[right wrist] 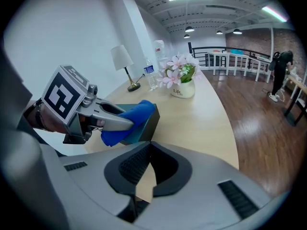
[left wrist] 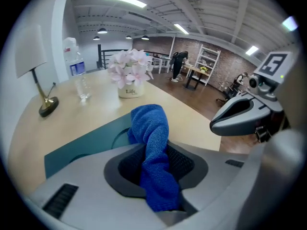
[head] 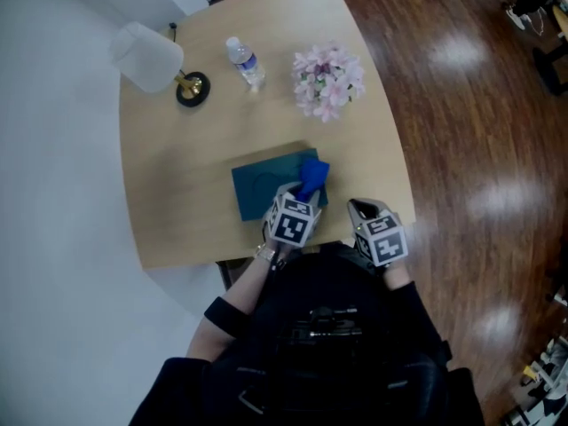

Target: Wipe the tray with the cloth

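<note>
A dark teal tray lies on the wooden table near its front edge. My left gripper hangs over the tray's right part, shut on a bunched blue cloth. In the left gripper view the cloth runs up between the jaws of the left gripper, and the tray lies just beyond. My right gripper is to the right of the tray over the table edge. In its own view the right gripper has its jaws together with nothing between them. That view also shows the left gripper, the cloth and the tray.
At the back of the table stand a white lamp, a water bottle and a pot of pink flowers. The polished wooden floor lies to the right. Shelves and a person are far off in the room.
</note>
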A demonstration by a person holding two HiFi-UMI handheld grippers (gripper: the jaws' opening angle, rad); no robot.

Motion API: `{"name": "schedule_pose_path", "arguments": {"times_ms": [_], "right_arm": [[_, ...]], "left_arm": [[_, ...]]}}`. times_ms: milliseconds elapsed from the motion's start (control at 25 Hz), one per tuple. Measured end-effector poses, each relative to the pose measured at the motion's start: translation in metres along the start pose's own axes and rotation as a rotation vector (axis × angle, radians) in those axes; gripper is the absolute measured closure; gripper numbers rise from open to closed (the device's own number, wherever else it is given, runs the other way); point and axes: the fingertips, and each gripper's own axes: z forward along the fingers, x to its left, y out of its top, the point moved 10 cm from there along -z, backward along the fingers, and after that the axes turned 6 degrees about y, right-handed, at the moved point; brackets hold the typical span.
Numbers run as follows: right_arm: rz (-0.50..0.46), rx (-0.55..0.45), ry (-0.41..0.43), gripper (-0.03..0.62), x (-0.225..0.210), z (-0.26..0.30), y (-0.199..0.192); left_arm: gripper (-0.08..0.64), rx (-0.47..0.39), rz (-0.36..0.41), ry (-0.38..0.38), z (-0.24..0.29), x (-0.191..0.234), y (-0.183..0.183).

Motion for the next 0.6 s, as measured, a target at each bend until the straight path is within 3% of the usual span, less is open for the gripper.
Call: {"name": "schedule_pose_path", "arguments": {"times_ms": [160,360,480,600], "right_arm": [[0.007,-0.009,-0.025,0.584,-0.006,-0.008,-0.005],[-0.012,-0.022,-0.009,0.584,-0.002,-0.004,0.000],[-0.031,-0.017,0.015,0.584,0.004,0.003,0.003],[-0.050,-0.005,0.032,0.584,0.007,0.012,0.005]], "left_arm": [[0.440,-0.009,0.036,-0.046,0.012,-0.019,0.008],[0.440,-0.093,-0.088,-0.088,-0.023,0.000,0.008],[0.440,-0.113,-0.102,0.035,-0.063,0.028,-0.018],[0.439,-0.046,-0.133,0.206,-0.091,0.066,-0.068]]}}
